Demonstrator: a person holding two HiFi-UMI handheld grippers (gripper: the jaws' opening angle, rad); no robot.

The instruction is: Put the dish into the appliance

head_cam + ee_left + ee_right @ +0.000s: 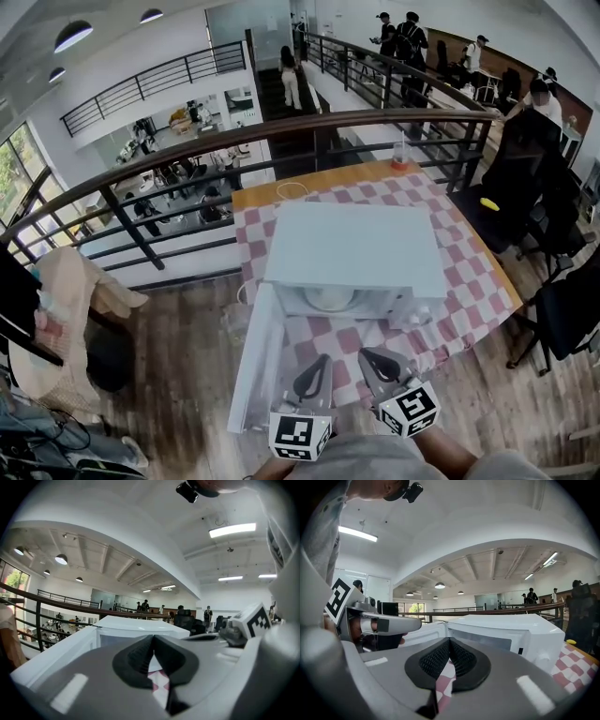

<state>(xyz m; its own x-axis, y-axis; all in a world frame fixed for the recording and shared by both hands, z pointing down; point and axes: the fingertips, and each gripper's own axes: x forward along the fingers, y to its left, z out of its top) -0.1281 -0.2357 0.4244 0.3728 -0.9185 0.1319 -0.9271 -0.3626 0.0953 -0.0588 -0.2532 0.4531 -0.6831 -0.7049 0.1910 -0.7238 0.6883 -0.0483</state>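
A white microwave (pixel 356 248) stands on the red-and-white checked table (pixel 469 281) with its door (pixel 253 361) swung open toward the left. A pale round dish (pixel 330 298) lies inside its cavity. My left gripper (pixel 322 361) and right gripper (pixel 367 356) hang side by side just in front of the opening, both shut with nothing between the jaws. The left gripper view has its closed jaws (pixel 153 639) before the microwave (pixel 136 625). From the right gripper view, the closed jaws (pixel 450 641) point at the microwave (pixel 506 630), with the left gripper (pixel 379 623) alongside.
A dark railing (pixel 281 131) runs behind the table above a lower floor. A cup with an orange drink (pixel 400 159) stands at the table's far edge, a white cable (pixel 292 190) behind the microwave. Black office chairs (pixel 525 187) crowd the right side.
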